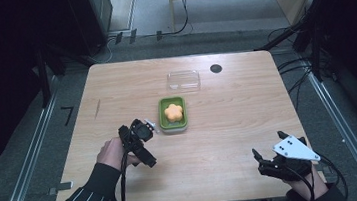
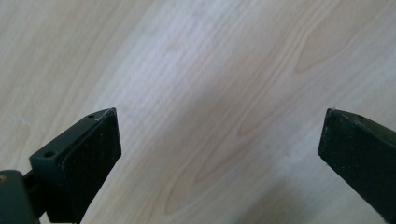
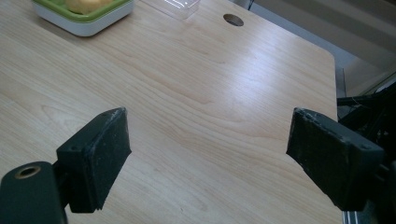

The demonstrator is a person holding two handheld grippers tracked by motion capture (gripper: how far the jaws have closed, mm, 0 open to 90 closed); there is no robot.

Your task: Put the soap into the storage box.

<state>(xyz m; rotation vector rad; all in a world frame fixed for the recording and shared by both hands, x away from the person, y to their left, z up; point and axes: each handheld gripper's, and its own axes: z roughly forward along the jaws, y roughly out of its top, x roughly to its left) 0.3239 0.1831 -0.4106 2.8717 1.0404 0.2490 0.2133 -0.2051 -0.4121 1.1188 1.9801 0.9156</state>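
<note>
Near the middle of the pale wooden surface (image 1: pixel 115 87) sits a green-rimmed rectangular plastic container with a white base (image 1: pixel 172 114), holding a yellow-orange flower-shaped piece (image 1: pixel 173 112) in its well. Toward the far edge, a little apart from the container, lies a clear rectangular plastic lid (image 1: pixel 184 80), flat, with a small dark round hole (image 1: pixel 216 68) in the surface just beside it on the right.

Left tool (image 1: pixel 140 134) hovers just beside the container's left side; the left gripper view has its jaws spread wide over bare wood, nothing between them. Right tool (image 1: pixel 271 163) rests near the near right corner, well apart from everything; its jaws also stand wide apart and empty, the container (image 3: pixel 84 16) at the top left of its view.

Risks, as judged: the lid is thin and flat, so a jaw may slide over it or push it toward the far edge. The container looks light; a side nudge from the left tool could shift it or tip the flower piece out.
</note>
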